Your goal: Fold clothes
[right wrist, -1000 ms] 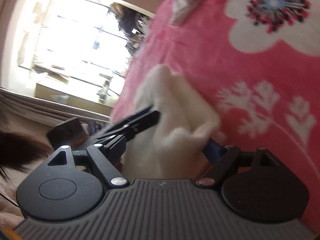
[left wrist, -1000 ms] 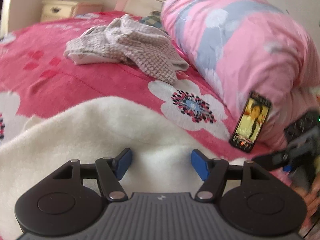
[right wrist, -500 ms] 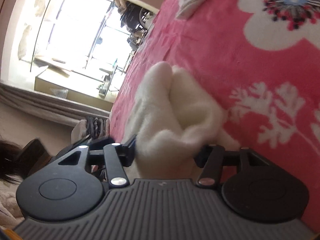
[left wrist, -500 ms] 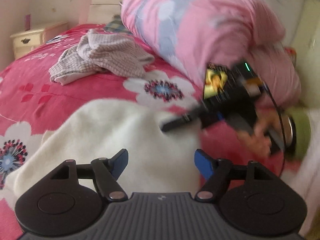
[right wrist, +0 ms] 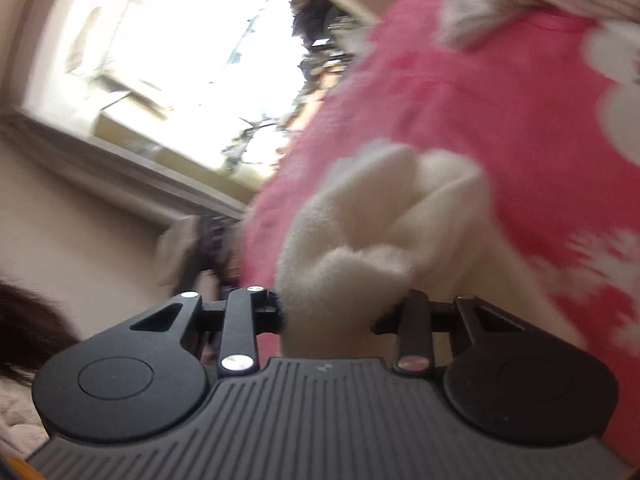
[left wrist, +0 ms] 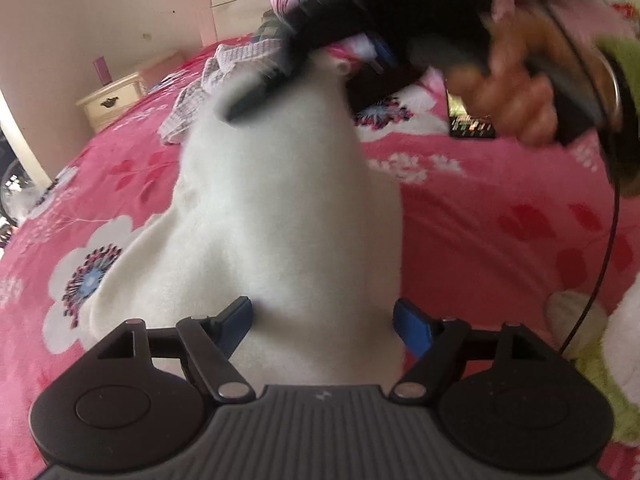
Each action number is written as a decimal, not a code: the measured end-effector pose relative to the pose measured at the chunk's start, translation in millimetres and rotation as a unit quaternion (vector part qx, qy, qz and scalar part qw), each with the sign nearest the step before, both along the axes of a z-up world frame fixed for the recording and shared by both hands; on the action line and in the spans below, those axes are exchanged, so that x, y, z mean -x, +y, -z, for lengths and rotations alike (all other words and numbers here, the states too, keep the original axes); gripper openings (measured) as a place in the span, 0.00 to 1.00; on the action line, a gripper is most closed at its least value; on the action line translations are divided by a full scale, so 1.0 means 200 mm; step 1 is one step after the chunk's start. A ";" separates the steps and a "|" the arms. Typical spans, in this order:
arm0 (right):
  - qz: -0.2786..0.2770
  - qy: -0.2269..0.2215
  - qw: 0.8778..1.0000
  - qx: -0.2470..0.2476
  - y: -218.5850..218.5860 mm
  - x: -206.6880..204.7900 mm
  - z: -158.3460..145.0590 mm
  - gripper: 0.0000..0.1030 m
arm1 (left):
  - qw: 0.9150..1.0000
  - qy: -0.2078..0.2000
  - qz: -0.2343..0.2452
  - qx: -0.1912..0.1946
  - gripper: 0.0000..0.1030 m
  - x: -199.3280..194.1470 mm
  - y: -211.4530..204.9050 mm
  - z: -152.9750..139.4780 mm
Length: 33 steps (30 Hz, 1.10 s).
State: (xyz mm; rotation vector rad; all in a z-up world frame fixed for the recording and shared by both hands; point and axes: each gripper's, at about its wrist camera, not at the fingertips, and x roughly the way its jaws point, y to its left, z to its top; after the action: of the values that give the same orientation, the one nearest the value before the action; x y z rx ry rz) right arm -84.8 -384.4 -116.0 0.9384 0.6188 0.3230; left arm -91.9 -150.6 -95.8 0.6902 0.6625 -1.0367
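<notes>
A pink floral bedspread [left wrist: 500,240] carried a white fleece garment [left wrist: 288,208], drawn up into a peak. The right gripper [right wrist: 326,314], whose jaws had just been closing, pinched a bunched fold at the top; the left gripper [left wrist: 322,318], jaws just widened, straddled the lower cloth without pressing it. Soft, light and limp, the fleece looked best taken at its edges.

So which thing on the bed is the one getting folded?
Start at the big pink flowered bedspread. In the middle lies a fluffy white garment, its far end lifted by the right gripper. Unlike the crumpled checked clothes behind it, it is plain cream-white and fuzzy, with no pattern.
</notes>
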 end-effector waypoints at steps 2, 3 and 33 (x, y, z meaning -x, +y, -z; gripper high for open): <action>-0.028 -0.025 0.999 0.003 0.04 -0.06 -0.04 0.31 | 1.000 -0.005 -0.020 -0.007 0.82 0.00 -0.01 0.01; -0.036 -0.028 0.999 0.005 0.06 -0.09 -0.04 0.30 | 0.999 -0.002 -0.032 -0.011 0.82 0.00 -0.02 0.03; 0.083 0.011 0.996 -0.030 -0.27 0.27 0.28 0.44 | 0.991 0.059 -0.069 0.101 0.79 -0.43 -0.01 0.03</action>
State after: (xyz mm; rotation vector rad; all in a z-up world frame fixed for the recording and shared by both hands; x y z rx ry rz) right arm -138.0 -437.5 -172.6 1.0461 0.5487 0.1839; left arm -6.8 -151.9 -102.4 0.4039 0.6873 -1.0061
